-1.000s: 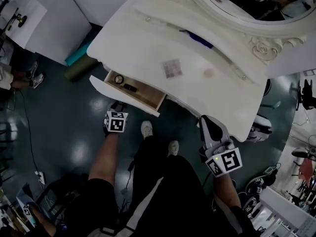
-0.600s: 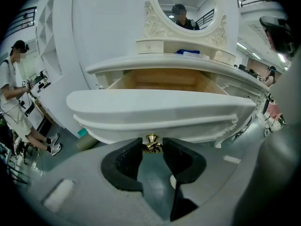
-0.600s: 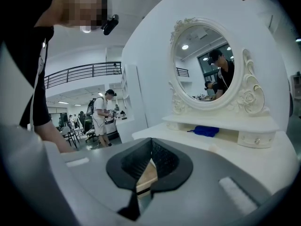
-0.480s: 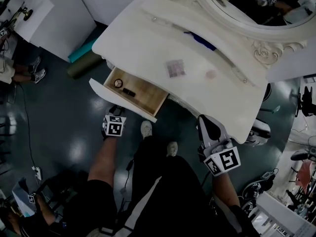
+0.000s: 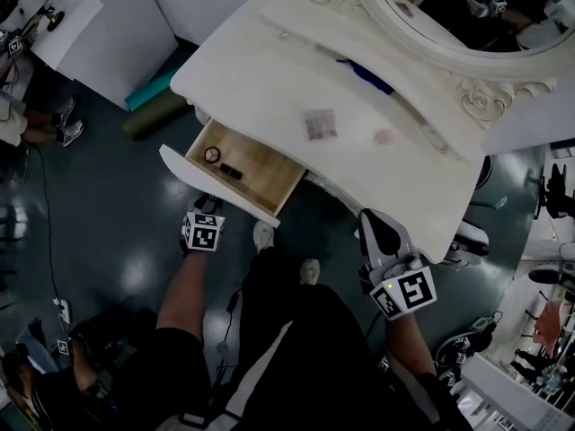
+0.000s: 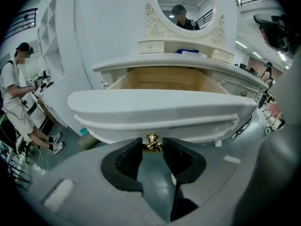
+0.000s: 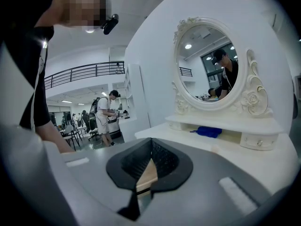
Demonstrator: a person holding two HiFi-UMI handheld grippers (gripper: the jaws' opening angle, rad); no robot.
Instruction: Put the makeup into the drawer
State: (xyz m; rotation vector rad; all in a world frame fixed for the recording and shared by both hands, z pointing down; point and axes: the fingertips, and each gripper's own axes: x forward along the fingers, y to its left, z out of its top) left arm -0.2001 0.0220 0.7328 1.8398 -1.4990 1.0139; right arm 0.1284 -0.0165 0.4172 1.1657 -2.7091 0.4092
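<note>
The dressing table's wooden drawer (image 5: 218, 188) stands pulled out, with a round compact (image 5: 212, 154) and a small black stick (image 5: 231, 171) lying inside. My left gripper (image 5: 208, 206) is shut on the drawer's gold knob (image 6: 151, 142), which sits between the two black pads just under the white drawer front (image 6: 155, 109). On the tabletop lie a chequered palette (image 5: 320, 124), a pink round item (image 5: 384, 137) and a blue item (image 5: 364, 72). My right gripper (image 5: 368, 218) hangs shut and empty off the table's front right edge; in its own view the right gripper (image 7: 149, 161) faces the mirror.
An oval mirror (image 7: 211, 65) with a carved frame backs the white table (image 5: 269, 70). Teal and olive rolls (image 5: 154, 101) lie on the dark floor left of the table. A person (image 6: 19, 93) stands further left. My own shoes (image 5: 263, 234) are just below the drawer.
The drawer has slid further out of the table toward me, and my left gripper has moved back with it on the knob. The right gripper has stayed put.
</note>
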